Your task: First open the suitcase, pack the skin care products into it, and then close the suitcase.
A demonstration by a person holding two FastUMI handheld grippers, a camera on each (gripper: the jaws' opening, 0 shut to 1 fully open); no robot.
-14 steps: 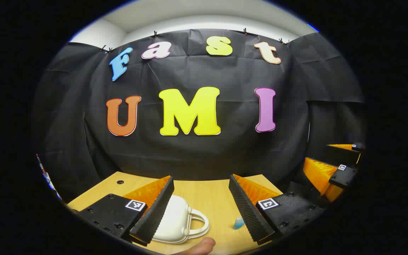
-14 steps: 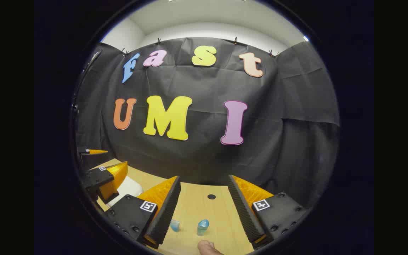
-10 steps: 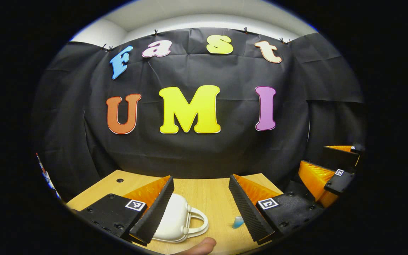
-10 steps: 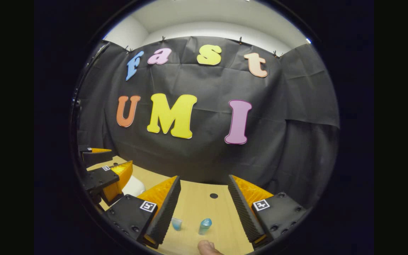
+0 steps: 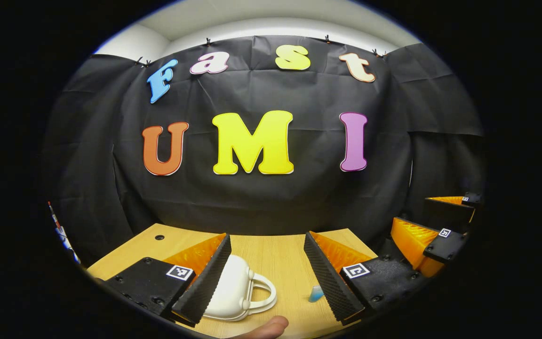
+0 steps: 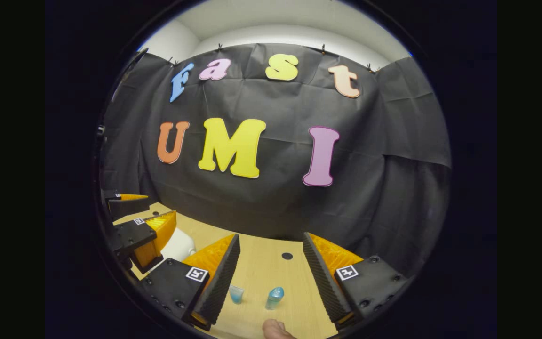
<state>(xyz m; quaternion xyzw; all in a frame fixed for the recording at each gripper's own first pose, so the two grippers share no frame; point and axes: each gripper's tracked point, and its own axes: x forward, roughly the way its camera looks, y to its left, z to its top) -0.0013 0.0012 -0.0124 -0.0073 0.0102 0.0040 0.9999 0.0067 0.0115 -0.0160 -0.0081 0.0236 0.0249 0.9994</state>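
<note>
A small white suitcase [image 5: 231, 291] lies closed on the wooden table [image 5: 271, 256], its handle [image 5: 265, 295] towards the right, partly behind my left fingers. My left gripper [image 5: 266, 238] hovers open above it, holding nothing. A small blue skin care item [image 5: 316, 294] peeks out beside its right finger. In the right gripper view, a blue bottle [image 6: 274, 297] and a smaller pale blue item [image 6: 236, 294] stand on the table [image 6: 261, 268] below my open right gripper [image 6: 271, 238]. The suitcase [image 6: 178, 245] shows at the left, half hidden by the left gripper [image 6: 160, 207].
The black cloth wall rises just behind the table's far edge. Cable holes [image 5: 159, 237] [image 6: 287, 256] sit in the tabletop. A fingertip [image 5: 267, 327] [image 6: 276, 329] shows at the bottom of each view. The right gripper [image 5: 410, 211] hangs open off the table's right end.
Both views have tipped slightly downward, showing a little more table. The right gripper has sunk a bit in the left gripper view. Nothing was grasped or moved.
</note>
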